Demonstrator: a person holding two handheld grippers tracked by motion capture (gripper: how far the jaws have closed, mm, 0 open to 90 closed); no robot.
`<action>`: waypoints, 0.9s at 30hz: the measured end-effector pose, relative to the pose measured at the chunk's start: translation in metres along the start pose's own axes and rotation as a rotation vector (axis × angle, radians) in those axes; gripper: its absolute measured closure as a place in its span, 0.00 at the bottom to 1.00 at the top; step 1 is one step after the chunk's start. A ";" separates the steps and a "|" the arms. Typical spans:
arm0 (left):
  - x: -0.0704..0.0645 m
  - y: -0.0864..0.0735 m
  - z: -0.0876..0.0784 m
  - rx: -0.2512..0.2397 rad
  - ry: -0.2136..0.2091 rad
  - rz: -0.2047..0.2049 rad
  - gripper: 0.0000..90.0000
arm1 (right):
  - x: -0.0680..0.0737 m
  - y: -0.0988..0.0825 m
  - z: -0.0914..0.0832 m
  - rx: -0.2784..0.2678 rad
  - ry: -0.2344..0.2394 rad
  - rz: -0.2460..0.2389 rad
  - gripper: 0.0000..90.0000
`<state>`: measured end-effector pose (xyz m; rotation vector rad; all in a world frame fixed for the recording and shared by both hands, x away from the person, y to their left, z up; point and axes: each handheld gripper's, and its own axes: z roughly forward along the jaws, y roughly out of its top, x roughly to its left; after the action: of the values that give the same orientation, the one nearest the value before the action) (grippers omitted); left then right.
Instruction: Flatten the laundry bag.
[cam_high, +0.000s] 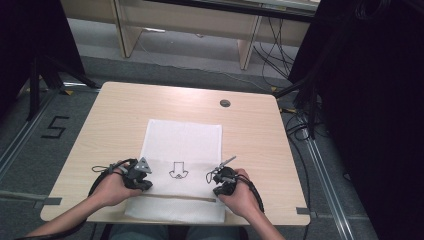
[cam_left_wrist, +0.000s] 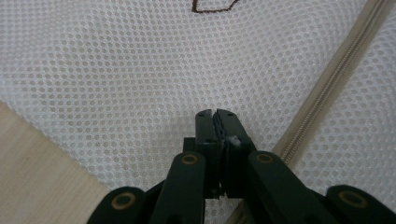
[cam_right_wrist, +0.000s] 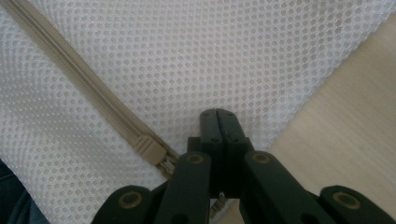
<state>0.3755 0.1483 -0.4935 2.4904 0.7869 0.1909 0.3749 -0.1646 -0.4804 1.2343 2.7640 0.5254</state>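
A white mesh zip bag (cam_high: 182, 142) lies flat on the wooden table (cam_high: 110, 120), with a small dark printed mark (cam_high: 178, 171) near its middle. A beige zipper (cam_high: 175, 198) runs across its near end. My left gripper (cam_high: 146, 186) rests at the bag's left edge just above the zipper, jaws shut. In the left gripper view the shut tips (cam_left_wrist: 215, 113) sit over the mesh (cam_left_wrist: 140, 70), with the zipper (cam_left_wrist: 327, 88) to their right. My right gripper (cam_high: 217, 191) is shut at the bag's right edge. Its tips (cam_right_wrist: 218, 112) lie over mesh, close to the zipper pull (cam_right_wrist: 148, 151). Whether either gripper pinches mesh is unclear.
A round cable hole (cam_high: 225, 103) is set in the table's far side. Bare wood borders the bag on both sides (cam_right_wrist: 355, 121). Black stands and cables (cam_high: 305, 115) crowd the floor to the right. A "5" (cam_high: 54, 127) is marked on the floor at left.
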 end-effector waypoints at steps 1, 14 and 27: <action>0.002 0.001 0.001 0.000 -0.001 0.007 0.97 | -0.002 0.001 0.001 -0.010 -0.001 -0.010 1.00; 0.007 0.004 0.005 -0.035 0.017 -0.036 0.97 | -0.011 0.004 0.002 -0.032 0.000 0.047 1.00; 0.001 0.001 0.005 -0.061 0.043 -0.028 0.95 | -0.015 0.000 0.002 -0.069 -0.007 0.048 1.00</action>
<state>0.3776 0.1463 -0.4974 2.4234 0.8209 0.2550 0.3853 -0.1750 -0.4832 1.2881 2.6919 0.6142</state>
